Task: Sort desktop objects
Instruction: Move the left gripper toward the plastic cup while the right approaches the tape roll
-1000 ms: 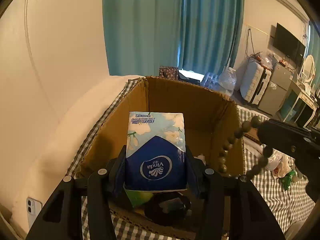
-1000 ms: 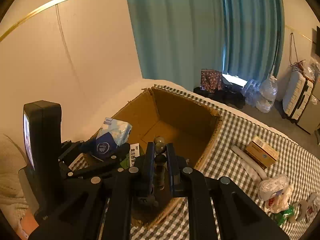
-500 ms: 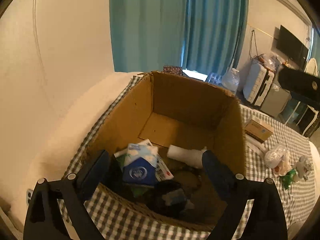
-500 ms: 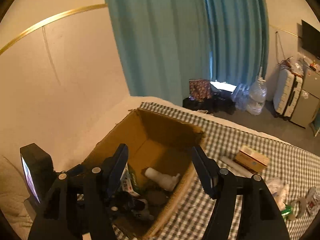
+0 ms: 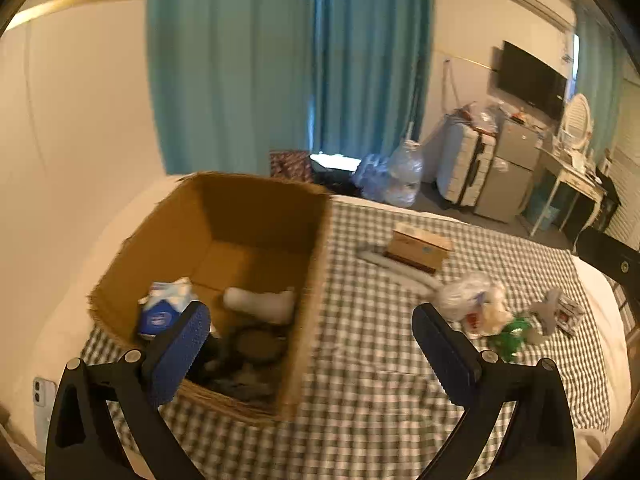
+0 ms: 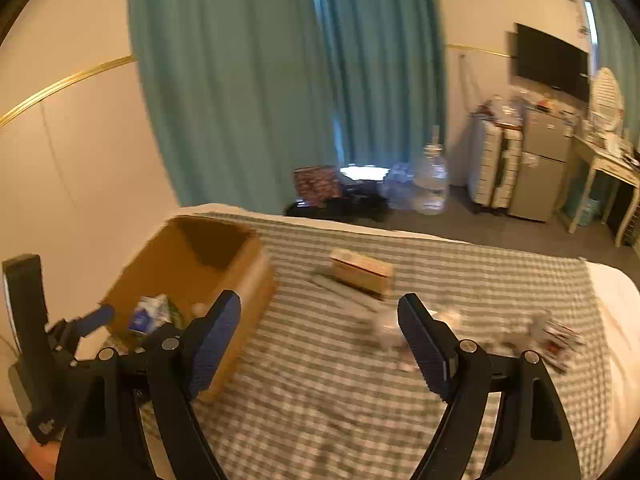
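An open cardboard box [image 5: 308,280] stands on the checked cloth at the left, also seen as the cardboard box [image 6: 240,276] in the right wrist view. Inside lie a blue tissue pack [image 5: 162,312], a white bottle [image 5: 260,302] and dark items. My left gripper [image 5: 310,340] hangs over the box's right wall, its jaws still opening with nothing between them. My right gripper [image 6: 320,332] is over the cloth right of the box, jaws opening and empty. On the cloth lie a small brown carton [image 5: 420,246], a plastic bag [image 5: 468,300] and a green packet [image 5: 512,334].
The left gripper's body [image 6: 28,340] shows at the left edge of the right wrist view. A grey tube [image 5: 396,266] lies by the carton. More small items [image 6: 556,336] sit at the cloth's right end. Beyond the bed are a teal curtain, a water jug, suitcases and a desk.
The left gripper let go of the tissue pack, now in the box, and the right released the bead string. Both opened wide and swung right, away from the box.
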Motion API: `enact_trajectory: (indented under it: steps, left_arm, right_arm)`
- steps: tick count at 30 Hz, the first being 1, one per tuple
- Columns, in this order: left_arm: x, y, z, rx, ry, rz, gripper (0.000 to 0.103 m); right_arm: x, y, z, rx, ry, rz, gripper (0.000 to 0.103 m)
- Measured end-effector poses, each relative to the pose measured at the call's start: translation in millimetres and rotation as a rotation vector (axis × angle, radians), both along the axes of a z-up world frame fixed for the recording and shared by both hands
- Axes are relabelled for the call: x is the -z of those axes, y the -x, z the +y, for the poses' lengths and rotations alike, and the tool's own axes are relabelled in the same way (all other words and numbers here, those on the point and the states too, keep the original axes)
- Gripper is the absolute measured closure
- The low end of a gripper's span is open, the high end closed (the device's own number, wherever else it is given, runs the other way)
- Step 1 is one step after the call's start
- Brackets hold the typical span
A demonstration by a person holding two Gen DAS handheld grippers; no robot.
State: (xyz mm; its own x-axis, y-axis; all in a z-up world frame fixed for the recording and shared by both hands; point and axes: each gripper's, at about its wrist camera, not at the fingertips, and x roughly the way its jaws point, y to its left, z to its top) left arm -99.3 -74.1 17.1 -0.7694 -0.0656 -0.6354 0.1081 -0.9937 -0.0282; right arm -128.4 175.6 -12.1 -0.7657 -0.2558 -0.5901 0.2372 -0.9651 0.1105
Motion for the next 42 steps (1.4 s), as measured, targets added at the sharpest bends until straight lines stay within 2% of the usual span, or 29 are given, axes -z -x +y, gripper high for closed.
enact_trajectory:
  steps: [4,7,11,19,21,25,31,38,42]
  left_arm:
    - [12.9,-0.5,43.6,0.059,-0.007,-0.009,0.0]
    - [27.9,2.3,72.0,0.102,-0.032,-0.036,0.0]
    - [48.7,11.2,98.8,0.136,-0.038,-0.06,0.0]
    - [87.1,46.4,134.7,0.21,0.019,-0.089,0.0]
    - [97.6,60.4,141.0,0.226,0.029,-0.097,0.0]
    - [116.4,86.0,149.7,0.256,0.029,-0.116,0.0]
    - [142.2,113.8,165.2,0.29,0.062,-0.138,0.0]
    - [159.7,141.3,170.8,0.351,0.068,-0.156,0.0]
    - [160.9,154.5,174.3,0.424,0.093,-0.144,0.0]
  right_arm:
    - [13.7,-13.6,57.1,0.094,0.01,-0.018,0.015]
    - [33.7,-18.7,93.1,0.165,0.019,-0.054,0.014]
    - [65.7,-18.2,121.5,0.237,0.009,-0.104,0.014]
    - [137.3,8.1,159.6,0.344,-0.039,-0.186,0.014]
    - [152.3,20.2,162.9,0.357,-0.047,-0.216,0.014]
    - [170.3,47.0,174.8,0.364,0.012,-0.25,0.014]
    - [189.5,75.9,177.6,0.395,-0.116,-0.273,0.014]
    - [207.3,91.7,182.6,0.368,-0.101,-0.314,0.014]
    - [211.8,99.5,177.5,0.361,-0.131,-0.31,0.014]
